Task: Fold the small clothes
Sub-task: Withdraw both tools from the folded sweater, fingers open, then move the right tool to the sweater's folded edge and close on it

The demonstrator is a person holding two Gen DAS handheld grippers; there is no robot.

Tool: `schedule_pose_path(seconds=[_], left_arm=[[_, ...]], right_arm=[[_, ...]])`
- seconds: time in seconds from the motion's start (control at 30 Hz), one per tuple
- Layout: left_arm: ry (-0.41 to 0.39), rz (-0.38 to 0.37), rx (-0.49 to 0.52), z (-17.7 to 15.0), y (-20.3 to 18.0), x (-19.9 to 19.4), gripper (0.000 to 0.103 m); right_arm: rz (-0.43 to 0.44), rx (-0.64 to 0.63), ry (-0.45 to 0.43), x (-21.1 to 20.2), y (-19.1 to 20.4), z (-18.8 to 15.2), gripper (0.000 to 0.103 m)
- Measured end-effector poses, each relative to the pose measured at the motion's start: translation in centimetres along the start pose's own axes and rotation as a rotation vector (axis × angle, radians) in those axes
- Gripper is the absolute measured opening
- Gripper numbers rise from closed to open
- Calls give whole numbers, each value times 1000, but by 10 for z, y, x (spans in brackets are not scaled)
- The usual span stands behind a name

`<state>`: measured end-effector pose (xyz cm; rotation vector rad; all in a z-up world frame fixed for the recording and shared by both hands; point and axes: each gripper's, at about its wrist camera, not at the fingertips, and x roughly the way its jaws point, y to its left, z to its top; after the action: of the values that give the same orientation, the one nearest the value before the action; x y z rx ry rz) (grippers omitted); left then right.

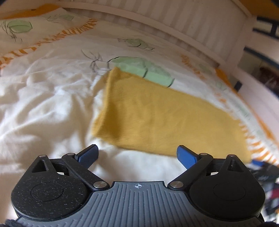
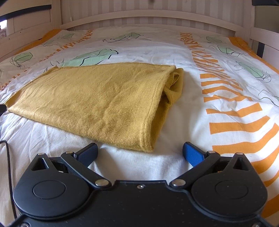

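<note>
From the left wrist camera, the left gripper (image 1: pixel 137 155) hangs above the bed with its two blue fingers (image 1: pixel 186 156) spread wide and nothing between them. Ahead of it lies the yellow knitted garment (image 1: pixel 157 111), folded flat on the white bedspread (image 1: pixel 45 108). This view is blurred, so the knit and the exact line of the garment's borders are soft. Its near edge runs just beyond the fingertips, slanting toward the right finger, and its left edge climbs away to a far corner that overlaps a green leaf print (image 1: pixel 144 69). To the left of the garment the bedspread is bare, wrinkled cloth, giving open room on that side. The white slatted bed frame (image 1: pixel 200 22) closes off the far side, and some dark clutter (image 1: pixel 268 183) sits past the bed's right edge.

From the right wrist camera, the right gripper (image 2: pixel 140 153) is likewise released, its fingers (image 2: pixel 192 154) apart and empty, low over the bedspread (image 2: pixel 188 108). The garment (image 2: pixel 97 99) lies ahead and slightly left, a flat folded shape whose near right corner sits just beyond the gap between the fingers, not touching them. Its right edge shows stacked layers, with a looser fold bunched at the far right corner. Bare white bedspread lies right of that edge, then an orange striped band (image 2: pixel 232 113). The bed frame (image 2: pixel 139 15) stands well behind. A thin black cable (image 2: pixel 8 167) runs down the left border.
</note>
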<state>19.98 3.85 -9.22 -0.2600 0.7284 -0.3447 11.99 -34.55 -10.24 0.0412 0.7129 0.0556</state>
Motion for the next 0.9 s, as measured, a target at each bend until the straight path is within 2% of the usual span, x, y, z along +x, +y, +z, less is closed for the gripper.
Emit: schedule_pose_path(seconds=[0.07, 0.17, 0.23, 0.43, 0.5, 0.53, 0.67, 0.83, 0.9], left_arm=[[-25, -8, 30, 8, -14, -5, 97], [-59, 33, 93, 25, -40, -3, 97], [-52, 52, 108, 40, -55, 7, 97], [44, 37, 88, 75, -80, 61, 97], [61, 54, 105, 78, -89, 79, 94], [66, 71, 119, 77, -94, 85, 88], [115, 136, 196, 80, -111, 120, 85], [236, 173, 202, 73, -114, 150, 81], [244, 183, 219, 67, -111, 153, 82]], right_arm=[[2, 1, -1, 0, 0, 0, 103], [4, 3, -2, 0, -1, 0, 103], [4, 3, -1, 0, -1, 1, 103], [-3, -4, 39, 1, 2, 8, 103], [-11, -10, 46, 2, 3, 8, 103], [-15, -11, 48, 2, 4, 8, 103], [-16, -13, 65, 3, 4, 10, 103], [-6, -9, 114, 5, 2, 18, 103], [16, 4, 149, 6, -3, 24, 103]])
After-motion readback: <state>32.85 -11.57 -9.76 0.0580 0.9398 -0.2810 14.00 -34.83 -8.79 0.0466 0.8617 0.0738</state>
